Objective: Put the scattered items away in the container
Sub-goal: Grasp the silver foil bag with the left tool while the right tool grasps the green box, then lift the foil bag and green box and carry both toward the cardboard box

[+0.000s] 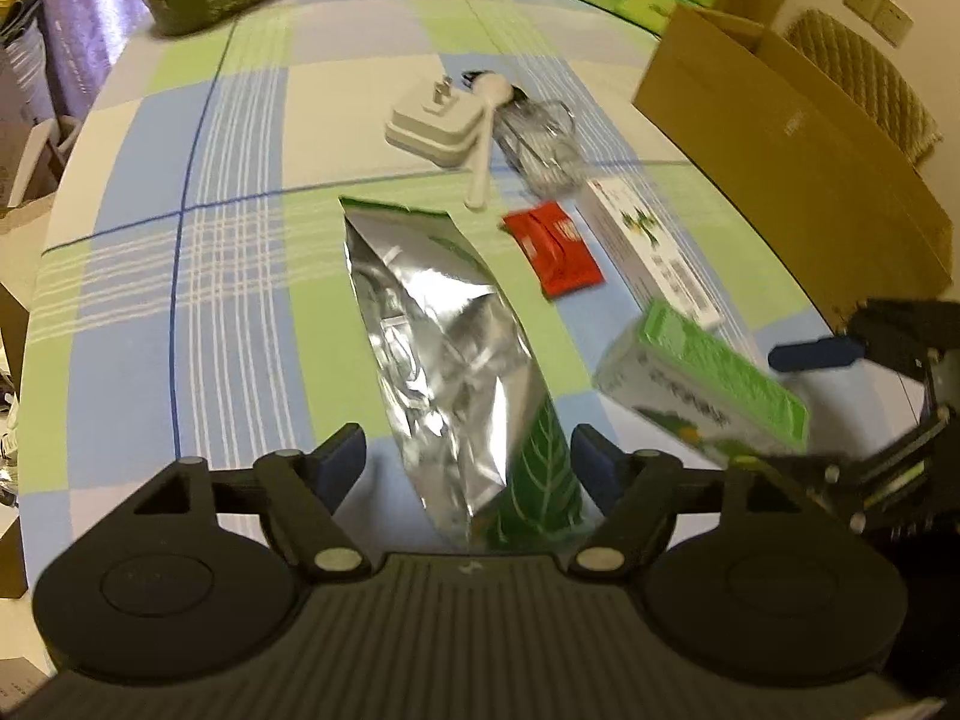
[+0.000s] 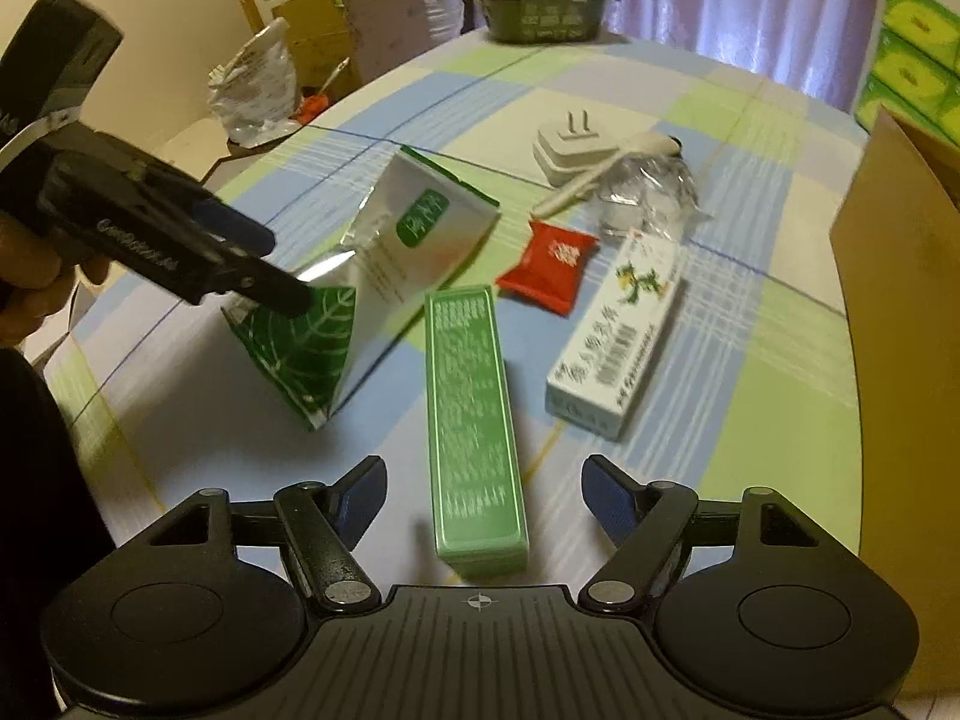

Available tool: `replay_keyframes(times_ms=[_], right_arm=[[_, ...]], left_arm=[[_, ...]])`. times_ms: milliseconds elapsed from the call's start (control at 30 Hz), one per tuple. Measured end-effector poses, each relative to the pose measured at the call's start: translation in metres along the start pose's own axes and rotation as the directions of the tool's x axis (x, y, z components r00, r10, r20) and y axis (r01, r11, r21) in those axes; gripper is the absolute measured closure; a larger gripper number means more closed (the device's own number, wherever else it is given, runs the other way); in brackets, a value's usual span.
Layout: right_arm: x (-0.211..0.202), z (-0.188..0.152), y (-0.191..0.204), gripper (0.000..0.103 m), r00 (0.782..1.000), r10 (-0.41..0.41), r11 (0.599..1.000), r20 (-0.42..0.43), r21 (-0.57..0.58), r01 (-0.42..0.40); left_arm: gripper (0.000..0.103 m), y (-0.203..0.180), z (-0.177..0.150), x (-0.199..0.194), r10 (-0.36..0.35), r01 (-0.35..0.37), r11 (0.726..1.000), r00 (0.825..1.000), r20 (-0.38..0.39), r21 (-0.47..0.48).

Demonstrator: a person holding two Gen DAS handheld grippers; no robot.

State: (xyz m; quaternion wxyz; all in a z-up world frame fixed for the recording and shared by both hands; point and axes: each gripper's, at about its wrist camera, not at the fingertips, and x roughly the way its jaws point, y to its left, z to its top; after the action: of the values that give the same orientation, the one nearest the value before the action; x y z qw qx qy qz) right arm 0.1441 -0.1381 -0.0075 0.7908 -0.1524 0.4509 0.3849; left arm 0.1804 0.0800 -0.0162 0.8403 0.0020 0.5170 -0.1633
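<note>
Left wrist view: the left gripper (image 1: 468, 468) stands spread, its 2 fingers flanking the foil pouch (image 1: 444, 348) on the tablecloth (image 1: 240, 180). Light, crinkly and slippery; best pinched at the flat gusset. The right gripper (image 2: 480, 498), also spread, straddles the stiff green box (image 2: 474, 420).

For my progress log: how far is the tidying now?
Nothing looks packed; the cardboard box hides its inside. Left gripper open around the foil pouch, right gripper open around the green box. White box, red sachet, plug adapter, spoon, clear wrapper lie out.
</note>
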Motion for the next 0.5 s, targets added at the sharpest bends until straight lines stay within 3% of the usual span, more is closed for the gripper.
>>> replay_keyframes(times_ms=[267,367,500], right_arm=[[0.022,0.008,0.001,0.026,1.0,0.002,1.0,-0.026,-0.029,-0.002],[0.026,0.011,0.0,0.042,0.999,0.007,1.0,-0.035,-0.031,-0.008],[0.031,0.016,0.002,0.042,0.999,0.01,0.998,-0.047,-0.055,-0.013]], left_arm=[[0.031,0.008,0.021,0.035,-0.014,0.014,0.995,1.0,0.003,-0.096],[0.031,0.01,0.022,0.045,-0.009,0.008,0.994,1.0,-0.007,-0.109],[0.032,0.007,0.026,0.056,-0.003,-0.001,0.997,0.999,-0.042,-0.079]])
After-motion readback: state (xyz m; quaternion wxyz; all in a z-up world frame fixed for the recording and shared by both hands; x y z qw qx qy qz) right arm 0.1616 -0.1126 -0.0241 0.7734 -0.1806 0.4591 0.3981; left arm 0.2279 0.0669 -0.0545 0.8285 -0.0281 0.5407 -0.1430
